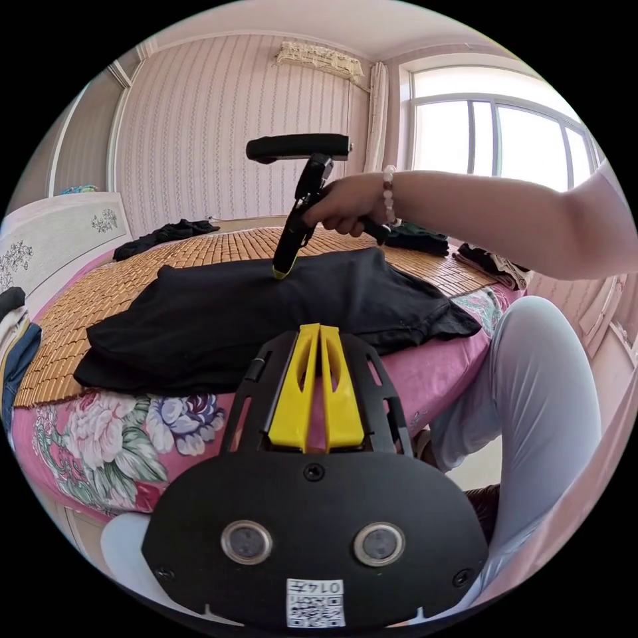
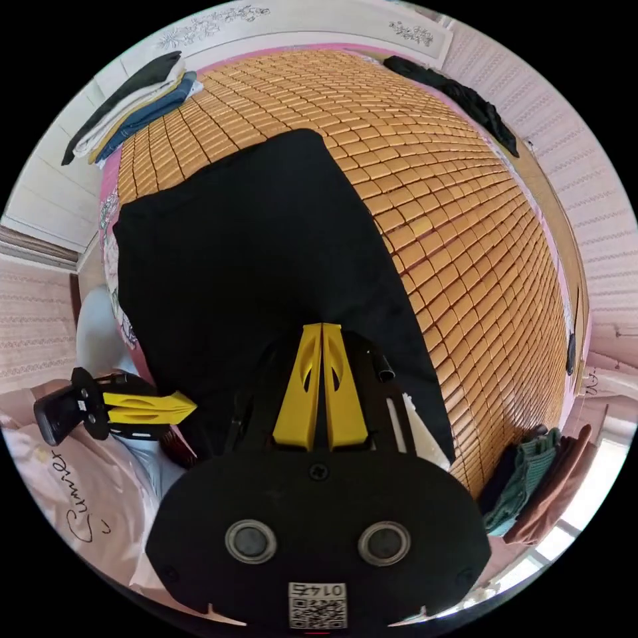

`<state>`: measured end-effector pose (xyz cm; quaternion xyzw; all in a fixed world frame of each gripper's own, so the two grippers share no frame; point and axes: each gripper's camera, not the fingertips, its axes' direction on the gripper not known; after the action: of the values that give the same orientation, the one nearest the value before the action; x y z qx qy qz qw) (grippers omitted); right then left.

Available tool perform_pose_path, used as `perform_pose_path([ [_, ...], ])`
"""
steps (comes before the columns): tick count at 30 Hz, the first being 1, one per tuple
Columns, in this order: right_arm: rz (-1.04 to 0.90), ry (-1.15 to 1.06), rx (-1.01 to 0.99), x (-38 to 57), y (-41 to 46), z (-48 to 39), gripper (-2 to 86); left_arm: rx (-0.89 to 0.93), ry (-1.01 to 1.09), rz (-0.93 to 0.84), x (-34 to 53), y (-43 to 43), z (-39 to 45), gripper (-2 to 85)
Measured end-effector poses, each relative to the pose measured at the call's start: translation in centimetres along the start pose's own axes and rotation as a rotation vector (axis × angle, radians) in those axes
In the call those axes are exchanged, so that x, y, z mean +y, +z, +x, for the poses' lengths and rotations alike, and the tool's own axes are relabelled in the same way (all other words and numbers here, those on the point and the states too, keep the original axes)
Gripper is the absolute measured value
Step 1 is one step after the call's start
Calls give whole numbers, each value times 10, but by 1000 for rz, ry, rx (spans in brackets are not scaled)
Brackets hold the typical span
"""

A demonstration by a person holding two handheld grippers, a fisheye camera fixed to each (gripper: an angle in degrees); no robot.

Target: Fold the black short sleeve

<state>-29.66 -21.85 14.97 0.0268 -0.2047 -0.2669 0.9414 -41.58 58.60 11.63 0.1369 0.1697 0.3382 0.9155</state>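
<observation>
- A black short sleeve shirt (image 1: pixel 279 306) lies partly folded on a woven bamboo mat (image 1: pixel 219 249) over a bed with a floral sheet (image 1: pixel 113 432), its near edge hanging just past the mat's border.
- The right gripper (image 1: pixel 284 271), held in a person's hand (image 1: pixel 345 206), points tip-down onto the middle of the shirt; seen from its own camera its yellow jaws are pressed together (image 2: pixel 321 329) on top of the cloth, pinching nothing that can be seen.
- The left gripper (image 1: pixel 319 329) hovers off the bed's near side, jaws pressed together and empty, apart from the shirt's near edge; the right gripper view shows it (image 2: pixel 189 403) beside the person's lap.
- The shirt's (image 2: pixel 252 266) long axis runs away from the right gripper across the mat (image 2: pixel 465 232).
- The right gripper is judged the nearer tool for the coming fold.
- Open mat lies beyond the shirt; piles of other clothes (image 2: pixel 133 106) sit well apart at the bed's corners.
</observation>
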Motion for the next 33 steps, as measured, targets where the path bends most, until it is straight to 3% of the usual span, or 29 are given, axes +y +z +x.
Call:
perform_pose_path([
  [4,-130,-61,-3,-22,-4,2,-5,26,-5,4,3,1,-1,-8],
  [7,-33,41,64,-28,-19,24,-5,33,-15,-7,3,1,2,-9],
  [9,-103,75,58,-34,0,37,-5,29,-22,-9,4,2,6,-8],
  [15,-18,151,45,1,-12,51,-6,18,22,-24,4,5,21,3],
  [20,406,345,-207,180,-56,54,-6,101,-47,-58,3,-3,35,52],
  [26,504,711,-341,407,-26,49,40,105,124,57,0,-15,108,87],
  [33,608,756,-578,496,2,51,66,117,348,-5,-11,5,203,132],
])
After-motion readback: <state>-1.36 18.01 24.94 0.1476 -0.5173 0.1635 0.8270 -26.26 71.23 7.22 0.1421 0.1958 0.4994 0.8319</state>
